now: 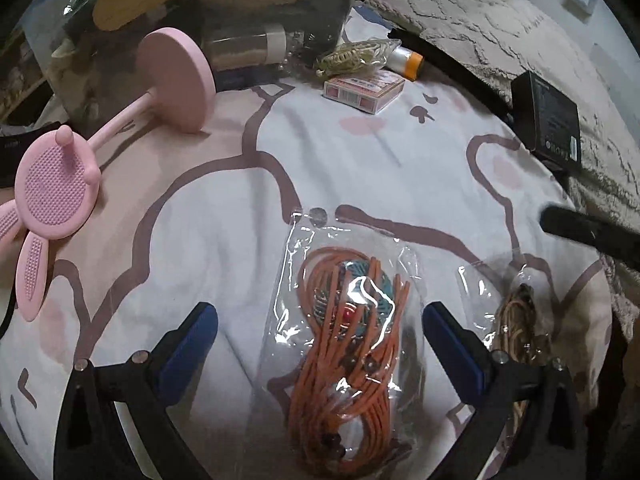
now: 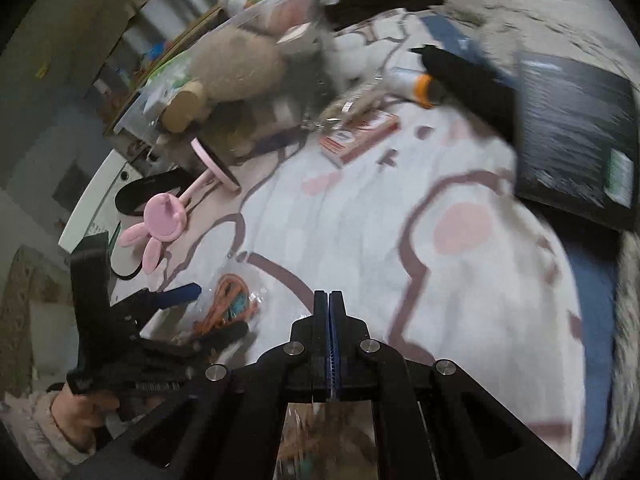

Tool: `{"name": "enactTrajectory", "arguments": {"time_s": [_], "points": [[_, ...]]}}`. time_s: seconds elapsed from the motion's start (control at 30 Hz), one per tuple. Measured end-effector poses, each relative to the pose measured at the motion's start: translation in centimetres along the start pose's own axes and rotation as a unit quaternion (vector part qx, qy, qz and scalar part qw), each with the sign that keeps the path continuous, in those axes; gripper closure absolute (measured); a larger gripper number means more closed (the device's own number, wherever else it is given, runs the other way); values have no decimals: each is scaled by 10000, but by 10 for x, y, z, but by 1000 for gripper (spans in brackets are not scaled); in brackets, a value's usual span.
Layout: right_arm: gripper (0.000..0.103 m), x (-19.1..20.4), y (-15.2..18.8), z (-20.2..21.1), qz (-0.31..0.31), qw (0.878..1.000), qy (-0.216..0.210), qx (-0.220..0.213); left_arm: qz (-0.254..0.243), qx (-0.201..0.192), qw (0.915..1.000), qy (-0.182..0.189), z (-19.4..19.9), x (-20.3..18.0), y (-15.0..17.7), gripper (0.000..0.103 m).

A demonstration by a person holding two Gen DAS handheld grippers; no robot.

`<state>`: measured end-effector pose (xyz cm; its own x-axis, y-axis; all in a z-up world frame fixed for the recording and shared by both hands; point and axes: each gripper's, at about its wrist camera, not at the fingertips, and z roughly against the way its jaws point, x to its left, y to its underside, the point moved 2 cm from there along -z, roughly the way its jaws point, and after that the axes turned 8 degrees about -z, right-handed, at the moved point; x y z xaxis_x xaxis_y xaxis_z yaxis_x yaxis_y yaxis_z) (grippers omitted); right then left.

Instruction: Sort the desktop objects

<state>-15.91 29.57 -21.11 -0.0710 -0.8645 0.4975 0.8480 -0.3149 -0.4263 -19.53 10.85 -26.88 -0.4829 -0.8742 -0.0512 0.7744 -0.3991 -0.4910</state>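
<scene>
The left gripper (image 1: pixel 320 332) is hovering with its blue-padded fingers (image 1: pixel 192 344) spread wide, straddling a clear bag of orange cord (image 1: pixel 344 360) that is lying on the cartoon-printed bedspread (image 1: pixel 340 152) near its front edge. The pads are not touching the bag. The right gripper (image 2: pixel 330 320) is showing its fingers pressed tightly together with nothing visible between the tips; something crinkly and clear is showing below its frame, too blurred to name.

The bag is looking light and limp, its film glossy and likely slippery, with the coiled cord and a teal bead making a soft lump in the middle. Pinching across that lump is probably safer than nipping an empty corner of film, which could slide or tear. A second clear bag with tan cord (image 1: pixel 516 320) is lying just beside it toward the right edge.

Farther back, a red card-like pack (image 1: pixel 362 90) is sitting near the far edge, and a black box (image 1: pixel 548 116) is resting at the right side. Both are carrying print, but none of it is legible here. A pink rabbit-shaped stand (image 1: pixel 56 192) is lying toward the left edge
</scene>
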Motion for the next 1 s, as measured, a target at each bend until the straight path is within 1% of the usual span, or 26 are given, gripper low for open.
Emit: {"name": "enactTrajectory", "arguments": {"time_s": [0.07, 0.17, 0.27, 0.33, 0.4, 0.47, 0.57, 0.63, 0.73, 0.77, 0.9, 1.0], "points": [[97, -4, 11, 2, -179, 9997, -104, 96, 109, 44, 9999, 75, 4, 3, 0, 0], [97, 1, 33, 0, -182, 9977, -446, 470, 304, 75, 9993, 203, 11, 9, 0, 0], [97, 25, 56, -11, 101, 9911, -870, 1002, 393, 109, 9990, 169, 17, 14, 2, 0], [97, 43, 67, -18, 388, 9852, -1035, 1312, 387, 147, 9990, 144, 21, 16, 5, 0], [97, 52, 75, -22, 582, 9817, -1017, 1504, 336, 218, 9990, 209, 23, 14, 8, 0], [97, 55, 82, -30, 701, 9778, -893, 1759, 246, 292, 9988, 310, 21, 9, 11, 0], [97, 52, 92, -38, 849, 9727, -646, 2060, 112, 428, 9987, 246, 12, 2, 13, 0], [97, 45, 92, -43, 834, 9744, -367, 2054, 64, 487, 9987, 99, 5, 0, 12, 0], [97, 32, 85, -46, 629, 9790, -158, 1932, 56, 474, 9986, -224, -1, 1, 11, 0], [97, 29, 83, -45, 583, 9806, -112, 1868, 67, 450, 9986, -279, -1, 1, 11, 0], [97, 18, 75, -43, 407, 9859, 6, 1625, 187, 412, 9982, -404, 1, 5, 12, 0], [97, 10, 68, -42, 218, 9884, -63, 1499, 436, 407, 9969, -516, 5, 17, 12, 0]]}}
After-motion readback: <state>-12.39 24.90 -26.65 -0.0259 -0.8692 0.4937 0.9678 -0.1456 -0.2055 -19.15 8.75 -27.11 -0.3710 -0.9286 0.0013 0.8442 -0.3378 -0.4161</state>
